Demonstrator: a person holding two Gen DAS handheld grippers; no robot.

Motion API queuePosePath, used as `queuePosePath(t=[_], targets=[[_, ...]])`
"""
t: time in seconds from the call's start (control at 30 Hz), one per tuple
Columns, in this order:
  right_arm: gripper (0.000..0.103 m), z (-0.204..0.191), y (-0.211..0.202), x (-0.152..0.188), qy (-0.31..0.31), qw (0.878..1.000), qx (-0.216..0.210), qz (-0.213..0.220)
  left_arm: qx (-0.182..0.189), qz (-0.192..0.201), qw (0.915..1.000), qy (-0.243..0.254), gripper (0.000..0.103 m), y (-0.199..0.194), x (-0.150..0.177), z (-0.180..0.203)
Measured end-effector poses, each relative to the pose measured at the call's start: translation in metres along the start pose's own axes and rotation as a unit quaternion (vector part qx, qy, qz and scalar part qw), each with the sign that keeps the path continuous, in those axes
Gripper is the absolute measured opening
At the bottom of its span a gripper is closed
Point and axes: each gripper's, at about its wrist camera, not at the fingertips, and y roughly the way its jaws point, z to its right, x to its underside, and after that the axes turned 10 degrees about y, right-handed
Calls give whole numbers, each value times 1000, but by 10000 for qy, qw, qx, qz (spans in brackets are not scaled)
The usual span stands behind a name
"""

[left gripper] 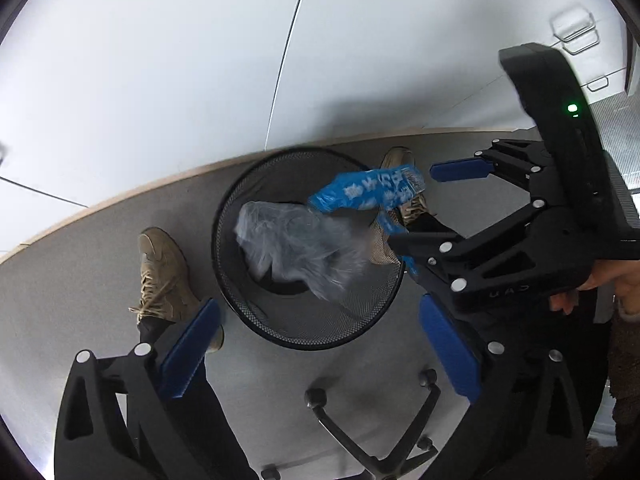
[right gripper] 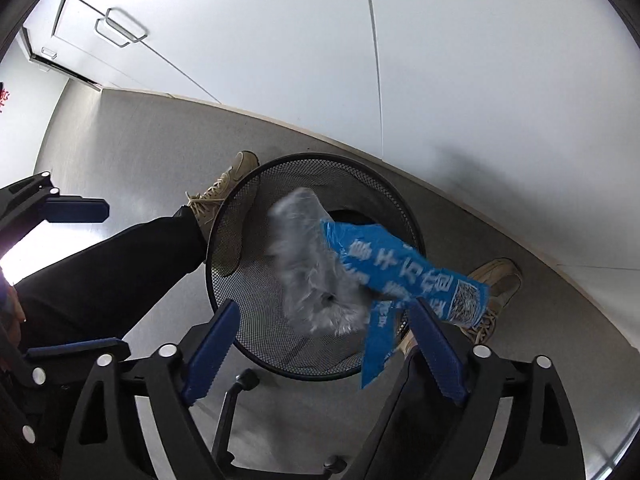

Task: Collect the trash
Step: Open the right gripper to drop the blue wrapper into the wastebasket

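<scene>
A black mesh wastebasket [left gripper: 340, 322] [right gripper: 260, 320] stands on the grey floor beneath both grippers. A clear crumpled plastic bag [left gripper: 296, 244] [right gripper: 308, 276] and a blue printed wrapper [left gripper: 360, 194] [right gripper: 400, 272] hang blurred over its mouth, with neither held by any pad. My left gripper [left gripper: 320, 354] [right gripper: 80, 280] points down at the basket, jaws wide open and empty. My right gripper [right gripper: 324, 354] [left gripper: 428, 220] is also wide open. The wrapper's tail passes close to its right finger [right gripper: 438, 356], with no pinch on it.
A person's tan shoes [left gripper: 164, 276] [right gripper: 496, 284] and black trouser legs [right gripper: 120, 264] flank the basket. An office chair's wheeled base [left gripper: 372, 432] sits close in front. White cabinet doors [left gripper: 160, 80] with handles [right gripper: 120, 28] rise behind a wooden skirting.
</scene>
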Motion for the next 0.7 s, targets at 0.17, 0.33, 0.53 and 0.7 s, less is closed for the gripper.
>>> queuePosePath(t=[0.17,0.33,0.53,0.7], targets=[[94,-4,-21,2,30,9998,-53,166,52,158,9999,21,99,-28,-1,5],[95,-7,-58,2,179,9984,-175,503,-43,383,9991,183,99,-61,2,16],[97,-18,-123,-2,241,9944,-249,994,-146,653,9972,344,99,-113,4,36],[99,-24,-176,1,241,9894,-258,1408,-191,1009,9933,521,99,-166,1,49]])
